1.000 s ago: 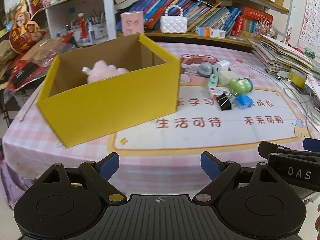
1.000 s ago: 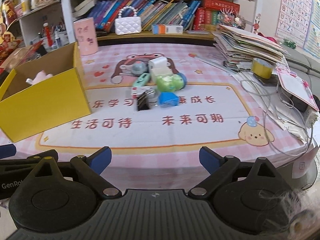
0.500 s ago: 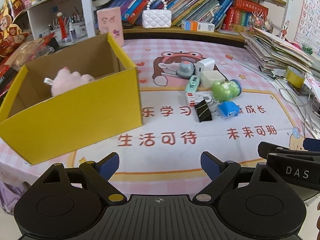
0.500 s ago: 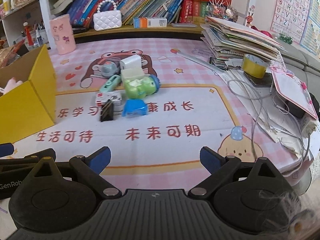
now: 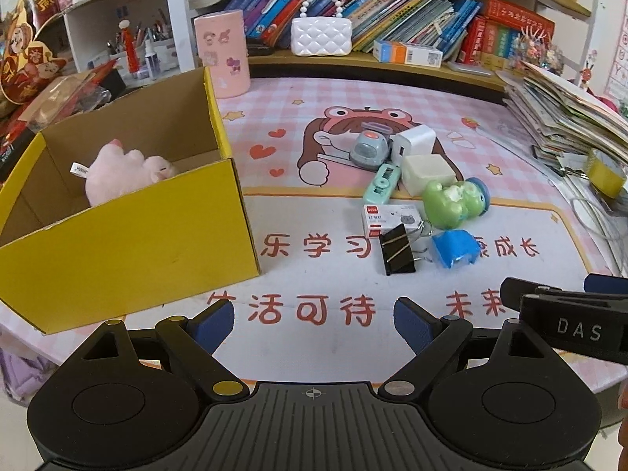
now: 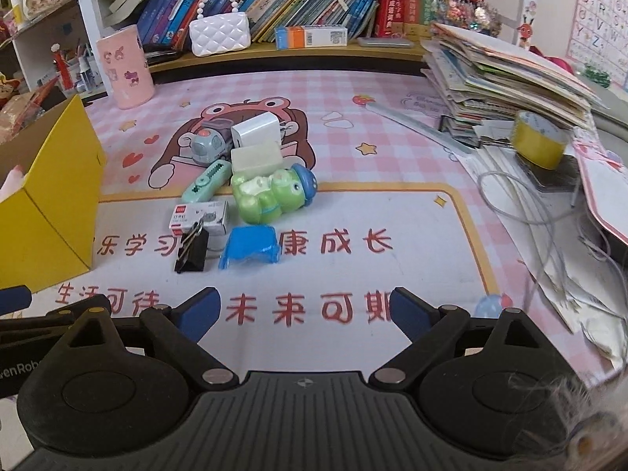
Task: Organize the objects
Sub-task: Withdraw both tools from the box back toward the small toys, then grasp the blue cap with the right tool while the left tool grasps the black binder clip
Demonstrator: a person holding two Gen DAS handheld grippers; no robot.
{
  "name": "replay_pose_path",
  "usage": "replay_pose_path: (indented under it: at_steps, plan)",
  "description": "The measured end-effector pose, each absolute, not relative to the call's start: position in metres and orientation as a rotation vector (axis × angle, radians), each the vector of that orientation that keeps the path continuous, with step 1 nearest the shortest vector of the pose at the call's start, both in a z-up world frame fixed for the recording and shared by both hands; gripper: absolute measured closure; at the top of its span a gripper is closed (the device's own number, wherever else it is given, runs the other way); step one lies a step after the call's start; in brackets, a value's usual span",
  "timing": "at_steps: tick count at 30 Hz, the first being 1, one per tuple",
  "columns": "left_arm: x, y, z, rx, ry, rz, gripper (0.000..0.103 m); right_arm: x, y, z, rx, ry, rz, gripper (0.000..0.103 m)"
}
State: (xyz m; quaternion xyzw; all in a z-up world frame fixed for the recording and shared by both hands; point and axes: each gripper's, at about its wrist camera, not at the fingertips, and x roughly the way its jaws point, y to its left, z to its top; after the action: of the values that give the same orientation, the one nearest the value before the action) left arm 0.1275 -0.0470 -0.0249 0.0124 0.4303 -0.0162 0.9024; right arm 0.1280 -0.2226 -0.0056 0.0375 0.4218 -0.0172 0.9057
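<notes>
A yellow cardboard box stands open on the left of the table, with a pink plush toy inside. A cluster of small items lies mid-table: a black binder clip, a blue plastic piece, a green frog toy, a staple box, a mint correction tape, a pale block, a white charger and a grey-blue gadget. My left gripper is open and empty, near the table's front edge. My right gripper is open and empty, just short of the binder clip.
A pink cylinder and a white quilted purse stand at the back by shelves of books. A tall pile of papers, a yellow tape roll and loose cables fill the right side.
Both grippers have moved forward and to the right over the table. The box has slid leftward in both views and the item cluster looks nearer. Both stay open.
</notes>
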Motion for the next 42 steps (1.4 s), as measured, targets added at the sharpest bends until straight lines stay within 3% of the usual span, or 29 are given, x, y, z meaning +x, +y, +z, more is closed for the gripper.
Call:
replay_pose_path:
  at_steps: [13,20,30,42]
  plan:
    - [0.142,-0.066,-0.033,0.023,0.934,-0.031,0.013,0.159,-0.24,-0.012,0.1,0.883,0.011,0.009]
    - [0.148,-0.074,-0.037,0.019,0.955,-0.035,0.013,0.17,-0.249,-0.013,0.13,0.874,0.037,0.021]
    - [0.157,-0.081,-0.042,0.03,0.966,-0.038,0.014,0.195,-0.238,-0.019,0.14,0.903,0.167,0.024]
    - [0.167,-0.074,-0.045,0.018,0.993,0.007,0.014,0.226,-0.217,-0.043,0.084,1.009,0.269,0.059]
